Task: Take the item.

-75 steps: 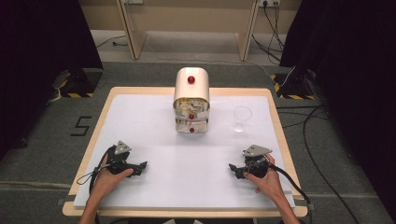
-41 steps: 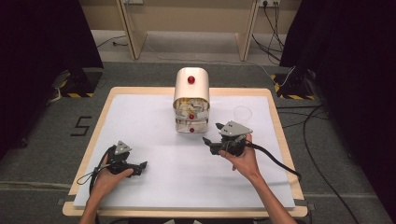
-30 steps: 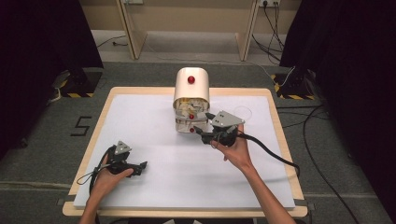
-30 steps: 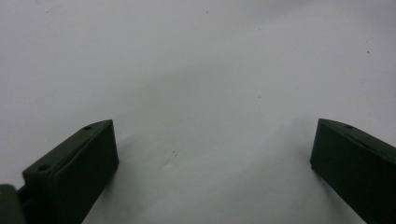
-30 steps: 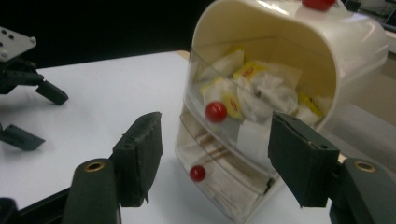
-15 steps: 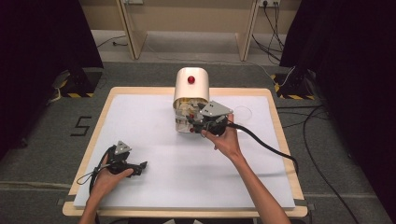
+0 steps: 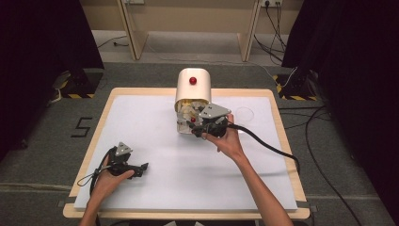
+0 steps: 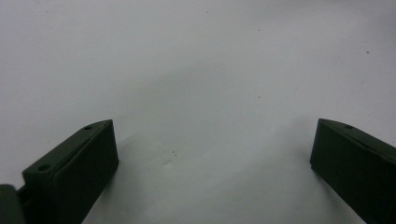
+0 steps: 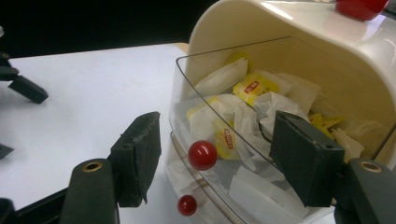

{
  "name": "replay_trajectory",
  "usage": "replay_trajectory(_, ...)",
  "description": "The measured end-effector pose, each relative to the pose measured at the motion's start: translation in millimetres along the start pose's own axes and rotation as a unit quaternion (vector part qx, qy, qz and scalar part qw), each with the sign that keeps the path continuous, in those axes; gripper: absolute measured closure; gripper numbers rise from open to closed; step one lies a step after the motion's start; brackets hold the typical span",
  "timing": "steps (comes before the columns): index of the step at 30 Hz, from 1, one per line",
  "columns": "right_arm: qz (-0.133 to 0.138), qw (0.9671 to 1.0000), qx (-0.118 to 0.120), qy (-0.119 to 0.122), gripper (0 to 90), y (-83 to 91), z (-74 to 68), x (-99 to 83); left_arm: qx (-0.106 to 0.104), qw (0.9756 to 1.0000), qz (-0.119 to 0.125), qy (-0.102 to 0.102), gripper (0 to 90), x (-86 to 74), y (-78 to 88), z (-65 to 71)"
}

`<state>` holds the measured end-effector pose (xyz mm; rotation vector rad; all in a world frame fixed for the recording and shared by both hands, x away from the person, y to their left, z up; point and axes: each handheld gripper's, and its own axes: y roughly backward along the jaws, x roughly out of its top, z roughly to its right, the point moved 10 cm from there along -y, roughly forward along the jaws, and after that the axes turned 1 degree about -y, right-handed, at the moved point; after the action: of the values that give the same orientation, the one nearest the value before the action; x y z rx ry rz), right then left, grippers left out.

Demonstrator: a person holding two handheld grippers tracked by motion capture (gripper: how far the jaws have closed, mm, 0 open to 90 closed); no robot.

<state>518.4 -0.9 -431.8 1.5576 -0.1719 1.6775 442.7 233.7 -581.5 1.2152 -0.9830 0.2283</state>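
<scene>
White desk (image 7: pixel 155 117): right hand-held gripper (image 9: pixel 212 163) gapes (empty) around the red knob (image 9: pixel 202 155) of a cream teabag dispenser (image 7: pixel 193 89); left hand-held gripper (image 8: pixel 210 163), well apart from it, wide open.

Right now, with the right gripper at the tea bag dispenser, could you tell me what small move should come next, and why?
Probably ease the right gripper forward and close on the upper red knob: it sits between the open fingers, not yet gripped, on the clear drawer of tea bags.

One dispenser (image 7: pixel 192 92). Three red knobs (image 9: pixel 202 155). Two grippers, left (image 7: pixel 139 167) and right (image 7: pixel 198 131). Tea bags (image 9: pixel 252 86): many, uncounted. One clear lid (image 7: pixel 244 113) at 2 o'clock.
</scene>
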Motion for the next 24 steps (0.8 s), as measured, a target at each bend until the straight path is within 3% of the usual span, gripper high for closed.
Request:
replay_trajectory(7,-0.011,0.9999,0.013,0.001,34.2,8.5,-10.1,-2.6,0.0,1.0,0.0,0.0,0.0,-0.1,0.0,-0.2)
replay_trajectory(24,-0.024,0.9992,0.013,0.03,34.5,23.1,-30.4,-11.1,0.0,1.0,0.001,0.0,0.0,0.1,0.0,0.0)
